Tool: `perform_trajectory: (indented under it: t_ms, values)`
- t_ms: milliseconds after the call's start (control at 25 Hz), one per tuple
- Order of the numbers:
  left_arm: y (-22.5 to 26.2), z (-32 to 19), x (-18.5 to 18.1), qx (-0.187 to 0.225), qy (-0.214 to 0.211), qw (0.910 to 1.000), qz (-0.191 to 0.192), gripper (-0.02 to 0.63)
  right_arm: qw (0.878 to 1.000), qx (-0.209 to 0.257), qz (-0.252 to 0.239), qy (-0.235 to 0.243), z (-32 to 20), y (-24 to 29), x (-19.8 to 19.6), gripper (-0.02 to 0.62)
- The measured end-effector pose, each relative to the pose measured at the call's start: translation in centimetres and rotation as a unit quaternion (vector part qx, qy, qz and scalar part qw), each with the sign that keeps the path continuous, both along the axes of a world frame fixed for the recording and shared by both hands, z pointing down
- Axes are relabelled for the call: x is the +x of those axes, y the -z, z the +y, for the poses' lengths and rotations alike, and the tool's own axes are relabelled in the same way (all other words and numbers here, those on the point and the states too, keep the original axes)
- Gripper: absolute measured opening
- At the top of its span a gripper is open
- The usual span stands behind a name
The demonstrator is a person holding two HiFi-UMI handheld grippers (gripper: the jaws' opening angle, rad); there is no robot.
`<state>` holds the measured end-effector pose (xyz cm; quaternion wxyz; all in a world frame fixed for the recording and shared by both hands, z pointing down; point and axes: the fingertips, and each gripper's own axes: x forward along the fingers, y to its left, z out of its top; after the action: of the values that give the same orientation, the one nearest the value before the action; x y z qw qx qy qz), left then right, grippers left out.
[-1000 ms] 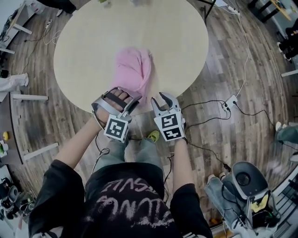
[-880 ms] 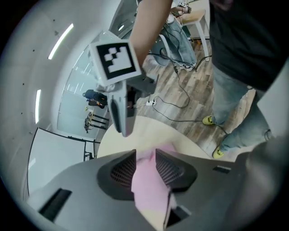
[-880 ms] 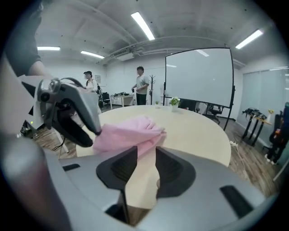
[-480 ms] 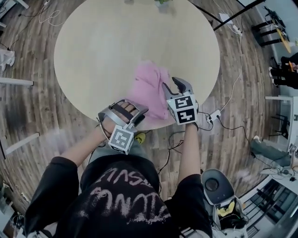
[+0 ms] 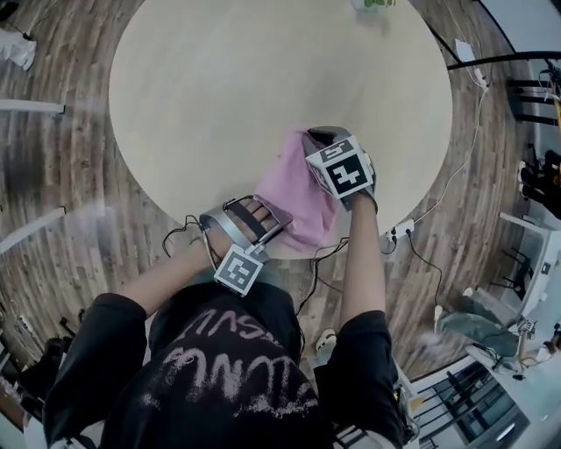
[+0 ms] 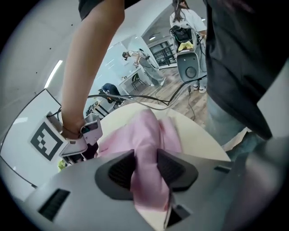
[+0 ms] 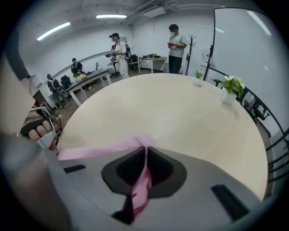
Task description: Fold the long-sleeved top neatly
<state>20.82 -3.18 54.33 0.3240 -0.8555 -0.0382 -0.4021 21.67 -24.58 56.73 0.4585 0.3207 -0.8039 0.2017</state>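
A pink long-sleeved top (image 5: pixel 294 188) lies bunched at the near edge of the round table (image 5: pixel 263 79). My right gripper (image 5: pixel 317 138) is at the top's far end. Its jaws have just been closing, and in the right gripper view they (image 7: pixel 145 163) are shut on a thin fold of the pink top (image 7: pixel 104 149). My left gripper (image 5: pixel 273 210) sits at the top's near end by the table edge. Its jaws have just been opening and stand wide in the left gripper view (image 6: pixel 145 164). A thick fold of the top (image 6: pixel 151 131) runs through the gap between them.
A small potted plant (image 5: pixel 372 4) (image 7: pixel 229 90) stands at the table's far edge. Cables and a power strip (image 5: pixel 399 232) lie on the wooden floor to the right. Several people stand by desks in the background of the right gripper view.
My right gripper has moved from the table's near edge out to the top's far end and closed on the cloth. The left gripper has stayed at the near edge, shifting only slightly.
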Motion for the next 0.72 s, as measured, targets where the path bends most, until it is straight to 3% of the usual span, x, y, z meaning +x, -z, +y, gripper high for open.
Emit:
perform_trajectory:
  t_ms: [160,280,400,520,720]
  values:
    - [-0.5,0.0,-1.5,-0.001,0.007,0.9998,-0.020,0.129,1.000,0.009,-0.019,0.013,0.2,0.7,0.4,0.012]
    - [-0.3,-0.5,-3.3,0.030,0.023,0.9984,-0.042,0.090,0.999,0.006,-0.042,0.007,1.1,2.4,2.1,0.011]
    - [-0.7,-1.6,-5.0,0.043,0.044,0.9961,-0.064,0.075,0.997,-0.011,-0.069,-0.013,2.6,3.1,4.3,0.012]
    - [-1.6,-2.6,-6.0,0.063,0.034,0.9940,-0.082,0.074,0.993,-0.038,-0.104,-0.046,4.4,1.7,5.9,0.012]
    - [0.3,-3.9,-6.6,0.087,0.050,0.9929,-0.064,0.066,0.989,-0.024,-0.128,-0.064,5.9,1.3,6.6,0.012]
